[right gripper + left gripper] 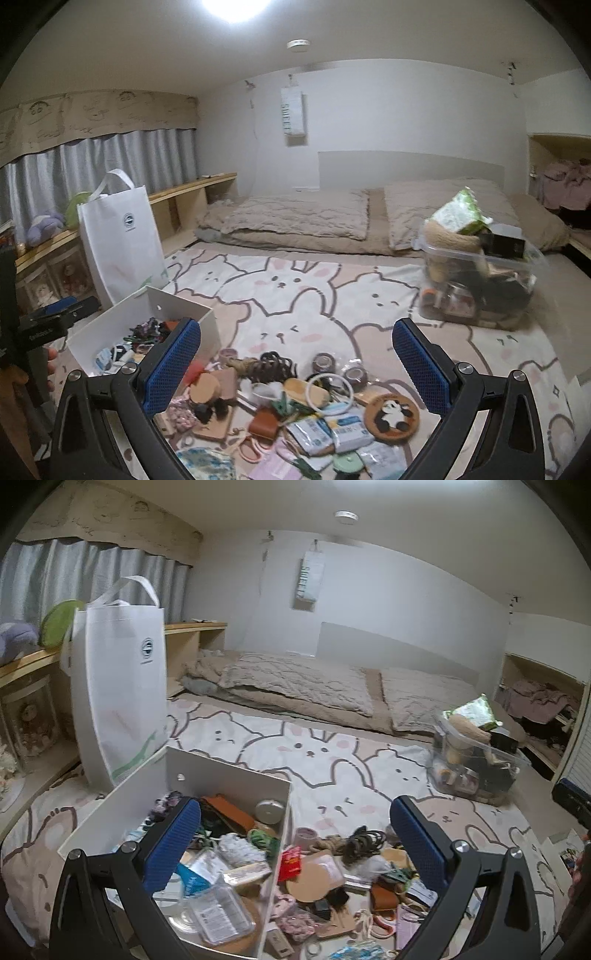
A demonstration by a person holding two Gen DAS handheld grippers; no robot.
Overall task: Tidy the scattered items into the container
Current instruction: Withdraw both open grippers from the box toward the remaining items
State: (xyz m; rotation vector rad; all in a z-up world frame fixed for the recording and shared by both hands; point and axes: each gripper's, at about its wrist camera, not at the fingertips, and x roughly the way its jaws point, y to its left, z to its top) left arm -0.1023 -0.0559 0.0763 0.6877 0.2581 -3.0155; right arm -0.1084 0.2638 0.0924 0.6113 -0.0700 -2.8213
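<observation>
Both the left tongs (295, 834) and right tongs (295, 354) gape wide and empty, so a careless grab into the tangled clutter (295, 398) beside the white box (229, 771) could snag several items.

Left gripper (295, 834) arms hide part of white box (225, 771) contents. Box near corner cut off at btm edge in left wrist view. Right gripper (296, 356) arms cover sides of item pile (295, 398). Clear bin (476, 280) contents blurred, unidentifiable. Wall hanger (293, 114) text too small to read.
</observation>
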